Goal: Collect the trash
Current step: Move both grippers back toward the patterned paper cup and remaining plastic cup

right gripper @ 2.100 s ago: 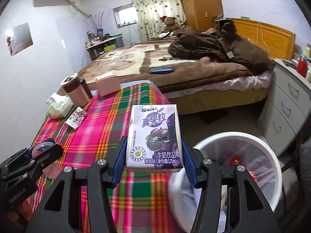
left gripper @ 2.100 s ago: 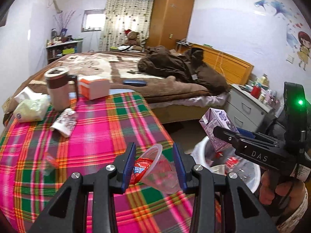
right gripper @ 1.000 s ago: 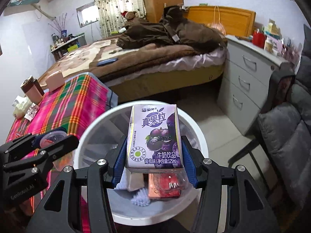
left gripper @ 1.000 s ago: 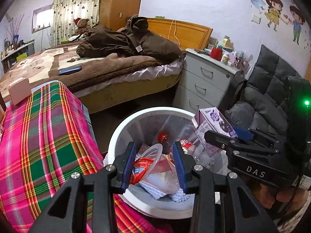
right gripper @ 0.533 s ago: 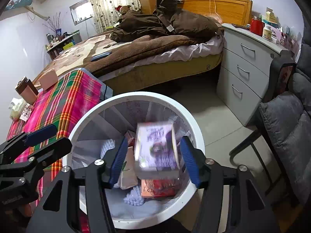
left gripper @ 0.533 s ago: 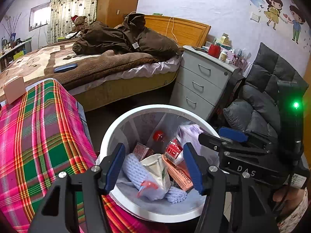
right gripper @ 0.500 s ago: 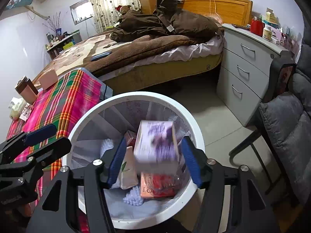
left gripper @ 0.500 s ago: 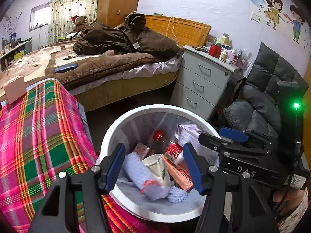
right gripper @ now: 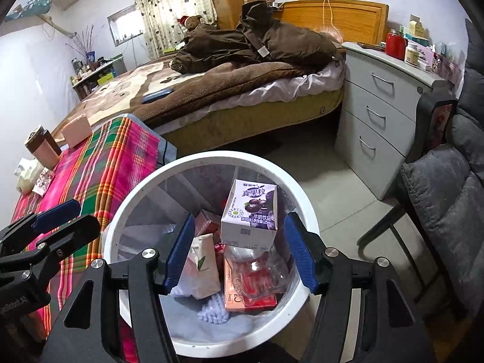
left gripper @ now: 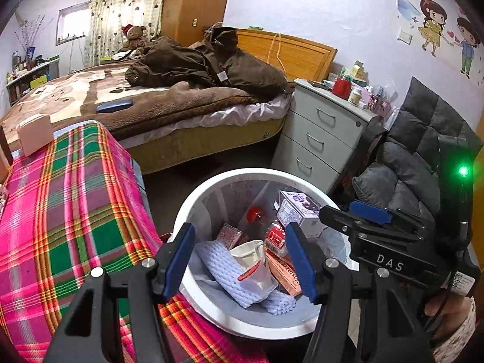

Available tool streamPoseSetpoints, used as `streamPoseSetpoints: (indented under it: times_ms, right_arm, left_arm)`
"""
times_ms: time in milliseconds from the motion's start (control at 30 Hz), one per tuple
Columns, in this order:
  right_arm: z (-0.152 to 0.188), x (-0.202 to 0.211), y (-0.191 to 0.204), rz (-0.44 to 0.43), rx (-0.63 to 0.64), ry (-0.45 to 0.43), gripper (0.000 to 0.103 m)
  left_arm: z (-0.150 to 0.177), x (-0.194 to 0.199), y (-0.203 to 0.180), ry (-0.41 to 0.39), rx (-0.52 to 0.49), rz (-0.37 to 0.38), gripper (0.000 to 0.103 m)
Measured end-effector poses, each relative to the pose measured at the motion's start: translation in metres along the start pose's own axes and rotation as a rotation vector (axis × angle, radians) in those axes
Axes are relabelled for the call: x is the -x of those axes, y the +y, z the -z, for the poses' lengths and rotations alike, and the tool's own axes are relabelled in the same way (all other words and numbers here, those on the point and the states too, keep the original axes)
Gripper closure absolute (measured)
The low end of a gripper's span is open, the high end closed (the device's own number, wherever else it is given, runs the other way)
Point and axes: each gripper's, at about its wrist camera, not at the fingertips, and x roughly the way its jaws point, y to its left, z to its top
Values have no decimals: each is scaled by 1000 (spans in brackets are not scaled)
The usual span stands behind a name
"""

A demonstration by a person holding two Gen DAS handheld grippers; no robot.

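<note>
A white trash bin (left gripper: 193,199) (right gripper: 145,187) stands on the floor beside the plaid table. My left gripper (left gripper: 239,251) hangs open over it, nothing between its fingers. Below it a clear plastic cup with a red lid (left gripper: 257,272) lies in the bin on a white foam net (left gripper: 224,269). My right gripper (right gripper: 239,242) also hovers over the bin, its jaws opening and empty. The purple milk carton (right gripper: 251,208) (left gripper: 298,208) rests on the other trash inside, clear of the pads. Each gripper shows at the edge of the other's view.
The plaid table (left gripper: 60,211) touches the bin's left side; a pink box (left gripper: 33,133), a mug (right gripper: 40,148) and a tissue pack (right gripper: 27,175) stand on it. A bed is behind, a grey drawer unit (left gripper: 320,133) and a grey chair (left gripper: 408,166) to the right.
Both grippers swung from the table over the bin and opened. The cup dropped from the left one and the carton from the right one into the bin.
</note>
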Motion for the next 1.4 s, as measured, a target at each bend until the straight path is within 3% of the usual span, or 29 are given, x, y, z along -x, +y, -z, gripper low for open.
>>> streamPoseSetpoints:
  times_ms: [533,867,1400]
  right_arm:
    - [-2,10,22,-1,21,-50,40]
    - [-2,15,44,-53,37,-81,40]
    - [-4,8,107,-158,116,-113,40]
  left_arm:
    - [6,33,31,-42,41,-52,39]
    - [14,60,59,-87,78,-98,39]
    - [37,98,135,-116,198,-252,37]
